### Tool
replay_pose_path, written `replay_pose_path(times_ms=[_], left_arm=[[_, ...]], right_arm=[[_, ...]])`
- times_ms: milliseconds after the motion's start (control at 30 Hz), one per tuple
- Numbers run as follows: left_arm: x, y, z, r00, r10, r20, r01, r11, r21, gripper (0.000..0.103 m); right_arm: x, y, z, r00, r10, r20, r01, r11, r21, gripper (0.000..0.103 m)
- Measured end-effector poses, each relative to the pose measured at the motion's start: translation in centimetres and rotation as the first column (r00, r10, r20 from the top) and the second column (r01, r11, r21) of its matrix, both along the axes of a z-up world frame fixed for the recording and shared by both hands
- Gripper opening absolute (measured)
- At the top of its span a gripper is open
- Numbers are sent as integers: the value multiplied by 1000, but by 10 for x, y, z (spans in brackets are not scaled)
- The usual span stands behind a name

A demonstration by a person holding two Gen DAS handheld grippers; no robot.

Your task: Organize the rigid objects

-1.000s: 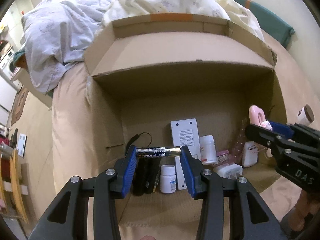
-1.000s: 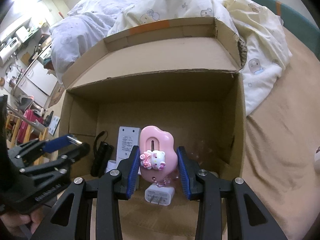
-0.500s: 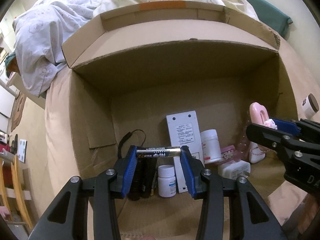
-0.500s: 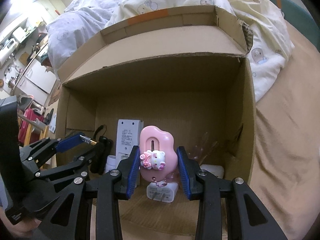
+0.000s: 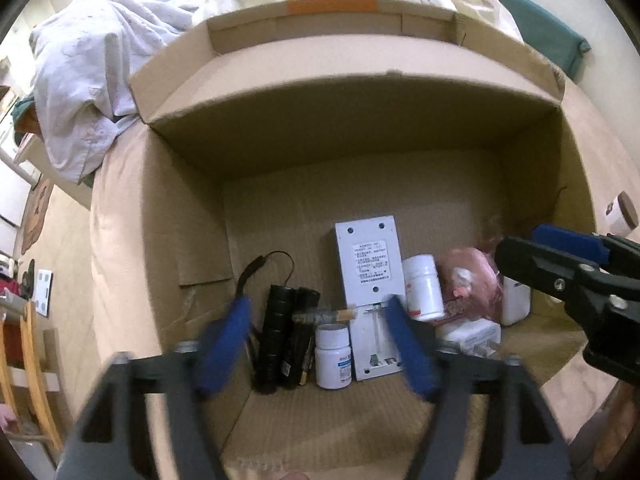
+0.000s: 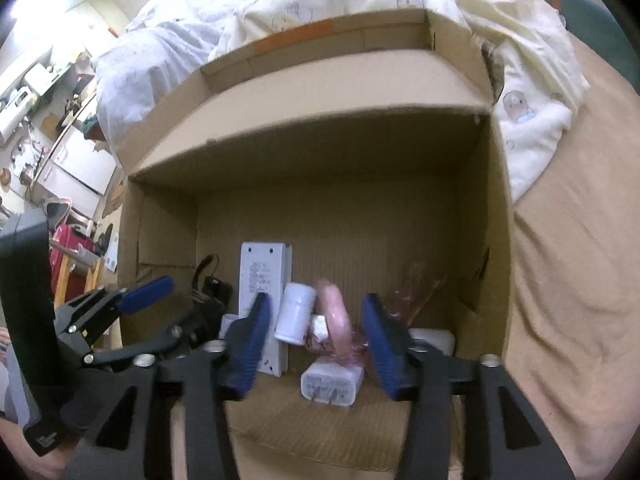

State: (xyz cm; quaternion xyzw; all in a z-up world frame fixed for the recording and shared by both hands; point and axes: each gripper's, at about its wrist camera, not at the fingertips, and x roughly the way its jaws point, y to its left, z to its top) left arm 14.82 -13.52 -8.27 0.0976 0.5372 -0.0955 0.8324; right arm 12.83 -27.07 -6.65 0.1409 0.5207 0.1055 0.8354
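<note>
bedding piled behind, and an open cardboard box (image 5: pixel 192 208) on the bed holds bottles, a white adapter and black cylinders. left gripper (image 5: pixel 320 344) and right gripper (image 6: pixel 316 332) both tilt steeply down into it, jaws opening and touching nothing: the battery (image 5: pixel 326 315) is loose between the left pair over the small bottle (image 5: pixel 334 356), and the pink toy (image 6: pixel 335 316) is loose between the right pair. my guess is both drop, the battery could roll off somewhere, and the toy could knock the white bottle (image 6: pixel 295 314) over.

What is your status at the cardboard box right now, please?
Left gripper opening, battery loose between its jaws. Right gripper opening, pink toy loose, dropping into the cardboard box. Nothing in the way.
</note>
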Motion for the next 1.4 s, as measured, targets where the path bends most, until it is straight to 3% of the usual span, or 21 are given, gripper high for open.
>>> replay_pose_path(times_ms=[67, 167, 300, 400, 467, 633, 800, 1000, 1133, 1400], left_arm=[[-2, 1, 6, 1000, 7, 8, -6, 1000, -15, 81], [-4, 4, 13, 999, 27, 21, -27, 999, -29, 97], [-9, 12, 27, 998, 64, 10, -62, 995, -82, 99], [-14, 23, 40, 997, 80, 10, -78, 990, -119, 99], [-15, 29, 47, 996, 81, 26, -79, 993, -91, 99], [-30, 50, 72, 984, 138, 115, -129, 988, -87, 99], [-52, 67, 87, 970, 171, 172, -159, 984, -85, 99], [-72, 78, 85, 976, 181, 120, -168, 980, -109, 99], [-88, 81, 81, 971, 187, 150, -180, 982, -59, 99], [-111, 87, 80, 967, 186, 176, -173, 981, -86, 99]], right_arm=[[-1, -3, 5, 1000, -15, 20, 14, 1000, 21, 72], [-1, -9, 11, 999, -37, 37, 35, 998, 53, 82], [-6, -15, 25, 993, -77, 92, 72, 996, 61, 99], [-11, -14, 35, 989, -65, 132, 62, 998, 30, 100], [-14, -13, 40, 986, -60, 157, 63, 998, -10, 103], [-26, -15, 49, 980, -73, 183, 69, 997, 31, 103], [-48, -10, 63, 973, -65, 224, 66, 998, 3, 103], [-73, -6, 73, 966, -58, 253, 62, 998, -9, 103], [-88, -7, 71, 967, -65, 246, 69, 998, -5, 103], [-115, -7, 62, 971, -91, 219, 93, 996, 1, 103]])
